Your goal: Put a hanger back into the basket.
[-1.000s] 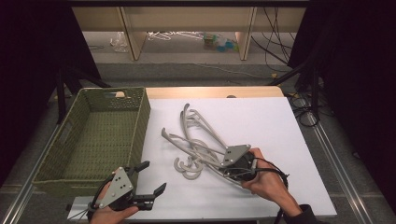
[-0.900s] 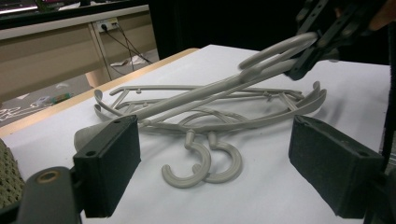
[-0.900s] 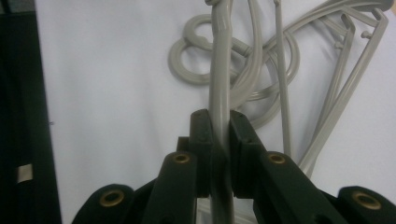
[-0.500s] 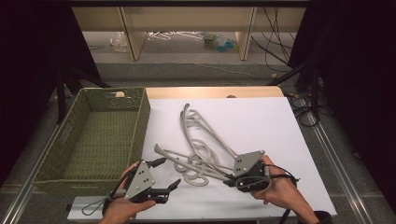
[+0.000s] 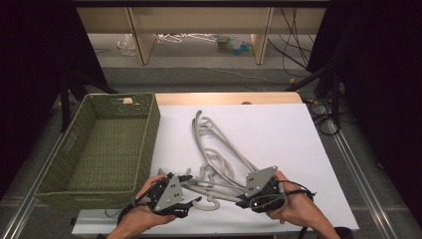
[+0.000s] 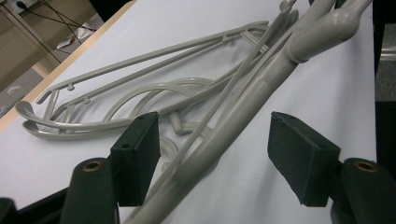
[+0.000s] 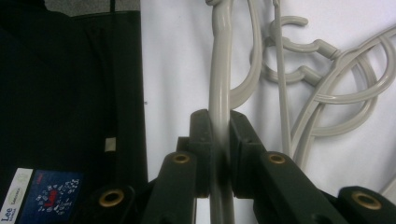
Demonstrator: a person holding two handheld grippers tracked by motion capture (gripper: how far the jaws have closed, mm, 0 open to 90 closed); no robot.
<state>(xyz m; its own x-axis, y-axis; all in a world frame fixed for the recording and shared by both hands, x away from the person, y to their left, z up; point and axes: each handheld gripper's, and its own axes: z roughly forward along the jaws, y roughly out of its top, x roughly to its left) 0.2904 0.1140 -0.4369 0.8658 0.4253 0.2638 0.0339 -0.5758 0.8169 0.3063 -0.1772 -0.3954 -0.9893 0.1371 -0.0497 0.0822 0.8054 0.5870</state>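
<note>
Writing: in the right gripper view a small label at lower left reads "Lee" [image 7: 10, 211] on dark fabric; other print there too small to read.

Far left: green woven basket [image 5: 149, 130] w/ nothing visible inside.

Left gripper [image 5: 191, 188], near edge, has slid right since 1 s ago, from below the basket's near corner to the hanger pile. Its jaws have just been closing; the left gripper view shows a thick grey hanger arm [image 6: 233, 140] running between the pads, which stand clear of it on both sides – not gripped yet.

Centre: grey plastic hangers [image 5: 219, 159], tangled on white table [image 5: 278, 129], pile pulled a bit nearer/left vs before.

Right gripper [image 5: 244, 202] is clamped on one hanger bar [image 7: 220, 93], pads tight both sides.
</note>
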